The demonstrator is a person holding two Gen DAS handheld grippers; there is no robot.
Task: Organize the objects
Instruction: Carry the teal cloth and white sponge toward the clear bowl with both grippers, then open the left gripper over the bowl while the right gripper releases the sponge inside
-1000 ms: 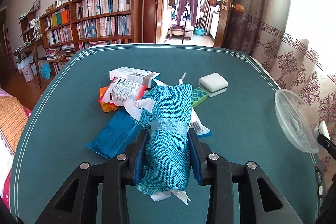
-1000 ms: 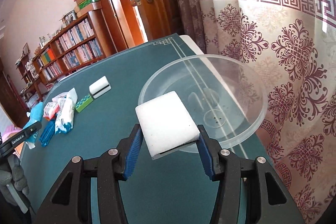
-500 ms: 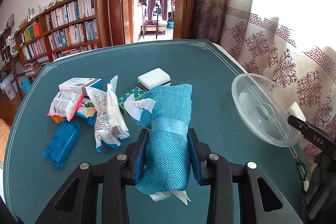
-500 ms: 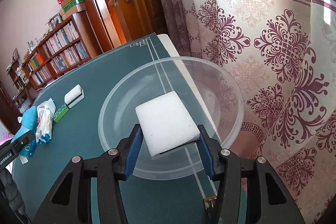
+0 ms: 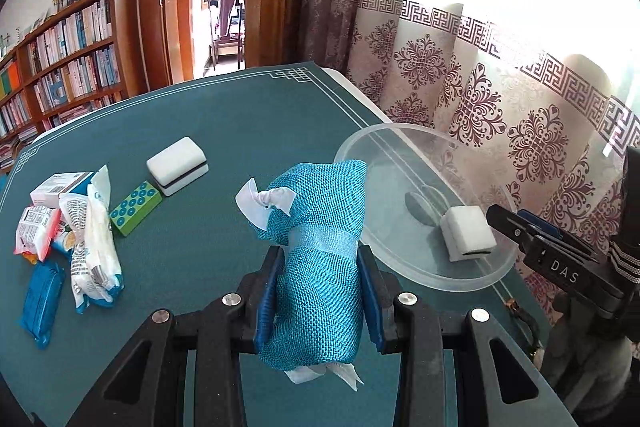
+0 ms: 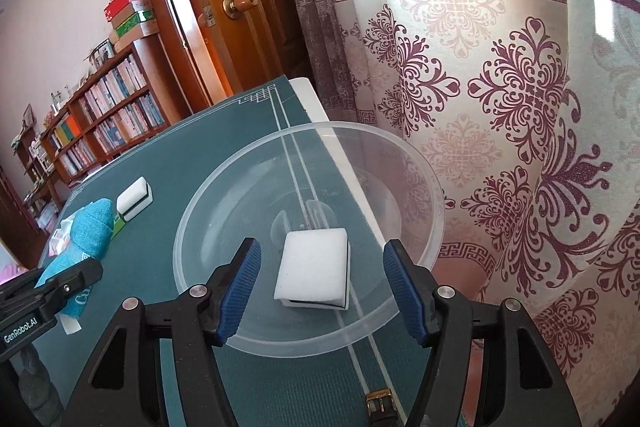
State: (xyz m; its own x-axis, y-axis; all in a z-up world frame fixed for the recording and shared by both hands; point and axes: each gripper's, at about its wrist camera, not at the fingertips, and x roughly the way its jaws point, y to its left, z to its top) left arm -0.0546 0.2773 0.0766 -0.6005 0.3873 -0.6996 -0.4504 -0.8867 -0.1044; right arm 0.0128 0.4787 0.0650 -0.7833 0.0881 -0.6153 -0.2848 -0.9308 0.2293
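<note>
My left gripper [image 5: 318, 291] is shut on a blue woven cloth bundle [image 5: 320, 255] and holds it above the green table, just left of a clear plastic bowl [image 5: 360, 143]. My right gripper [image 6: 322, 291] is open over the near side of that bowl [image 6: 224, 183]. A white sponge block [image 6: 314, 273] lies in the bowl between the open fingers; it also shows in the left wrist view [image 5: 468, 233]. The cloth bundle shows at the left of the right wrist view [image 6: 86, 233].
On the table to the left lie a second white sponge block [image 5: 178, 165], a green dotted block [image 5: 136, 207], a white snack bag [image 5: 94, 239], a blue packet [image 5: 42, 301] and small boxes [image 5: 60, 187]. A patterned curtain [image 6: 500, 107] hangs right behind the bowl.
My right gripper has opened and let the white sponge block drop into the bowl. My left gripper has carried the cloth bundle to the right, closer to the bowl.
</note>
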